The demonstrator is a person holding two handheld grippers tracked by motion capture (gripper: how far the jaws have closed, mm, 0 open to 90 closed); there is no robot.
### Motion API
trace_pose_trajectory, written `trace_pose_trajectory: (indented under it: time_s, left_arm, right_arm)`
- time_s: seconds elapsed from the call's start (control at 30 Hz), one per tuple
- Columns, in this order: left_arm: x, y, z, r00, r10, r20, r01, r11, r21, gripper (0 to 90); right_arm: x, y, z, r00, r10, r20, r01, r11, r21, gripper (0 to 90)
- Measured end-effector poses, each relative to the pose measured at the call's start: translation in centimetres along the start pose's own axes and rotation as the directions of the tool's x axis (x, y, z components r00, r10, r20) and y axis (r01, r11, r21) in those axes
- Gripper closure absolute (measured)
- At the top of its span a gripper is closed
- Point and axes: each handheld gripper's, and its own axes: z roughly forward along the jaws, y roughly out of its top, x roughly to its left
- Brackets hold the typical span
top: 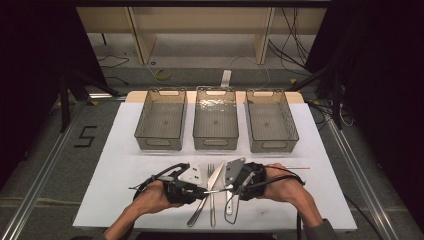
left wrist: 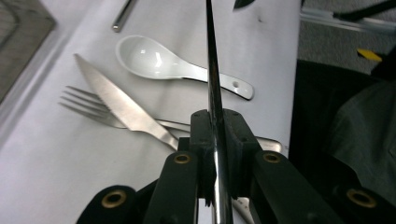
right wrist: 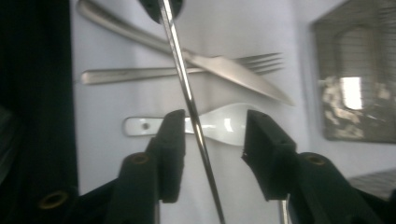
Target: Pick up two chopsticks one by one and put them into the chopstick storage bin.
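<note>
Left gripper [left wrist: 215, 140]: jaws closed on a thin steel rod [left wrist: 211, 70], possibly a metal chopstick, which runs forward above the white table [top: 125, 170]. Right gripper [right wrist: 210, 140]: jaws apart, the rod passing between them, nearer one jaw. On the table beneath lie a table knife [left wrist: 122, 103] crossing a fork [left wrist: 88, 105] and, beside them, a white ceramic soup spoon [left wrist: 159, 63]. Three wire baskets [top: 216, 119] stand farther back.

Grey floor [top: 55, 165], wood shelving [top: 200, 30] behind; dim.
</note>
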Motion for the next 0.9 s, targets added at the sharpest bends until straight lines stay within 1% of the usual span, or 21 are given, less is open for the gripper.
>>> trace_pose_trajectory:
  time_s: [0.07,0.1,0.13,0.17,0.23,0.3,0.33,0.37,0.43,0.47,0.5,0.53,0.57,0.6,0.63,0.7,0.73,0.77,0.8,0.83,0.9]
  left_arm:
    - [0.4,-0.2,-0.4,0.9997,-0.022,-0.012,0.022,0.9996,-0.017,82.8]
    - [0.6,-0.3,-0.7,0.999,-0.038,-0.022,0.037,0.999,-0.023,82.9]
    - [0.8,-0.4,-0.9,0.9985,-0.045,-0.029,0.045,0.9985,-0.03,82.9]
    - [1.0,-0.5,-1.1,0.9975,-0.053,-0.047,0.051,0.9977,-0.044,82.9]
    - [1.4,-0.8,-1.6,0.995,-0.08,-0.06,0.076,0.995,-0.064,82.8]
    - [1.8,-0.9,-2.0,0.9925,-0.094,-0.079,0.087,0.9929,-0.081,82.9]
    - [2.0,-1.0,-2.4,0.9912,-0.101,-0.085,0.094,0.9915,-0.09,82.9]
    - [2.2,-1.0,-2.7,0.9891,-0.115,-0.091,0.106,0.989,-0.103,82.9]
    - [2.5,-1.2,-3.1,0.9839,-0.14,-0.112,0.126,0.9848,-0.119,82.9]
    - [2.8,-1.3,-3.4,0.9787,-0.162,-0.126,0.145,0.9803,-0.134,82.9]
    - [2.9,-1.4,-3.6,0.9753,-0.177,-0.132,0.157,0.9765,-0.148,82.9]
    - [3.3,-1.6,-4.0,0.97,-0.199,-0.14,0.175,0.9704,-0.166,82.9]
    - [3.5,-1.7,-4.2,0.9648,-0.217,-0.149,0.19,0.9659,-0.176,82.9]
    - [3.7,-1.8,-4.5,0.9587,-0.235,-0.161,0.204,0.9608,-0.188,82.9]
    - [3.9,-2.0,-4.7,0.9536,-0.251,-0.166,0.218,0.9559,-0.197,82.9]
    - [4.3,-2.2,-5.0,0.9433,-0.28,-0.178,0.241,0.9466,-0.215,82.9]
    - [4.5,-2.3,-5.2,0.9389,-0.29,-0.186,0.248,0.9439,-0.218,82.9]
    - [4.7,-2.3,-5.3,0.935,-0.299,-0.191,0.254,0.9406,-0.225,82.9]
    - [4.9,-2.5,-5.5,0.9295,-0.315,-0.191,0.268,0.9333,-0.239,82.9]
    - [5.1,-2.6,-5.8,0.9266,-0.322,-0.194,0.273,0.9311,-0.242,82.9]
    - [5.6,-2.8,-6.1,0.9163,-0.341,-0.21,0.286,0.9242,-0.253,82.9]
  right_arm:
    - [-0.5,-0.8,-0.5,0.9961,0.079,0.04,-0.076,0.995,-0.058,50.5]
    - [-0.8,-1.3,-0.7,0.9906,0.126,0.053,-0.121,0.988,-0.095,49.6]
    - [-1.1,-2.0,-0.8,0.9822,0.176,0.066,-0.165,0.975,-0.147,48.1]
    - [-1.3,-2.4,-0.9,0.9775,0.199,0.07,-0.184,0.967,-0.176,46.4]
    - [-1.7,-3.6,-1.2,0.9545,0.279,0.106,-0.245,0.935,-0.255,43.3]
    - [-1.9,-4.6,-1.4,0.9302,0.35,0.109,-0.299,0.896,-0.329,42.1]
    - [-2.0,-5.0,-1.5,0.9209,0.374,0.11,-0.316,0.881,-0.352,41.6]
    - [-2.1,-5.7,-1.5,0.9033,0.418,0.098,-0.352,0.853,-0.385,41.4]
    - [-2.2,-6.6,-1.3,0.8766,0.473,0.088,-0.4,0.818,-0.412,39.7]
    - [-2.2,-6.9,-1.2,0.8657,0.493,0.087,-0.417,0.806,-0.42,38.3]
    - [-2.2,-7.4,-1.0,0.8496,0.522,0.073,-0.448,0.787,-0.424,37.2]
    - [-2.2,-7.8,-0.9,0.8405,0.538,0.066,-0.462,0.775,-0.431,36.6]
    - [-2.2,-8.3,-0.6,0.8245,0.564,0.044,-0.49,0.751,-0.443,35.9]
    - [-2.2,-8.7,-0.4,0.8178,0.575,0.015,-0.509,0.736,-0.446,35.4]
    - [-2.1,-9.0,-0.1,0.8055,0.592,0.015,-0.523,0.722,-0.453,35.3]
    - [-2.0,-9.6,0.2,0.7875,0.616,-0.003,-0.549,0.699,-0.458,34.1]
    - [-1.9,-9.8,0.5,0.778,0.628,-0.009,-0.559,0.686,-0.465,33.7]
    - [-1.8,-10.0,0.6,0.7698,0.638,-0.007,-0.566,0.678,-0.469,33.4]
    - [-1.7,-10.1,0.7,0.766,0.643,-0.013,-0.573,0.673,-0.468,32.7]
    - [-1.6,-10.3,0.9,0.7618,0.647,-0.028,-0.581,0.664,-0.471,32.1]
    - [-1.4,-10.4,1.1,0.7573,0.652,-0.03,-0.587,0.66,-0.468,31.5]
